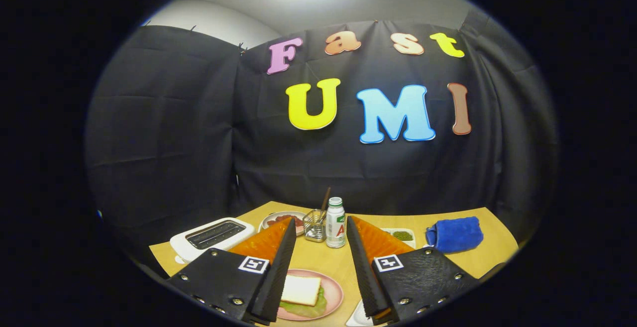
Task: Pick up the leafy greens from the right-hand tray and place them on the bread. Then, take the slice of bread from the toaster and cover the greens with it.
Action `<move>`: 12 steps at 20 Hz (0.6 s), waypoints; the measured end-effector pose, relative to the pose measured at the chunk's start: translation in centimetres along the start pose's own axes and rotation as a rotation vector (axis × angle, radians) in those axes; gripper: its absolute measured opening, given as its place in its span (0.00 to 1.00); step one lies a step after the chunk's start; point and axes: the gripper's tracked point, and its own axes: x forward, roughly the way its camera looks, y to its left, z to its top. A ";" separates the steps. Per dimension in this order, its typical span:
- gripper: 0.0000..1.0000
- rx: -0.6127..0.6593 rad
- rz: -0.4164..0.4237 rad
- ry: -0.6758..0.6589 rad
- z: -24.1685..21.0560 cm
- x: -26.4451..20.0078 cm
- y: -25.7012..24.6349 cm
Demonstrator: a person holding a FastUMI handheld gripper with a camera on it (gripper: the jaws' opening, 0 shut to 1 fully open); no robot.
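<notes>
Bread slice (300, 289) over leafy greens (304, 309) lies between the released claw's (318, 232) fingers.

A wooden counter (318, 262) carries a white toaster (211, 237) at its left edge, a blue cloth (455, 234) at the right, a bottle (336, 222) and glass cup (314, 225) mid-counter, two dishes (283, 217) (404, 235) at the back, and a pink plate (334, 294) near the front.
</notes>
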 end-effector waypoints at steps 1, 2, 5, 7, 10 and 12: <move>0.62 -0.011 -0.015 -0.008 0.4 -0.5 -1.2; 0.62 -0.023 -0.034 -0.017 0.9 -1.0 -2.7; 0.65 -0.063 -0.108 -0.039 1.6 -2.6 -7.9; 0.65 -0.076 -0.161 -0.039 1.5 -4.0 -11.5; 0.65 -0.081 -0.226 -0.046 1.0 -6.6 -16.9; 0.65 -0.096 -0.276 -0.055 0.6 -8.8 -20.8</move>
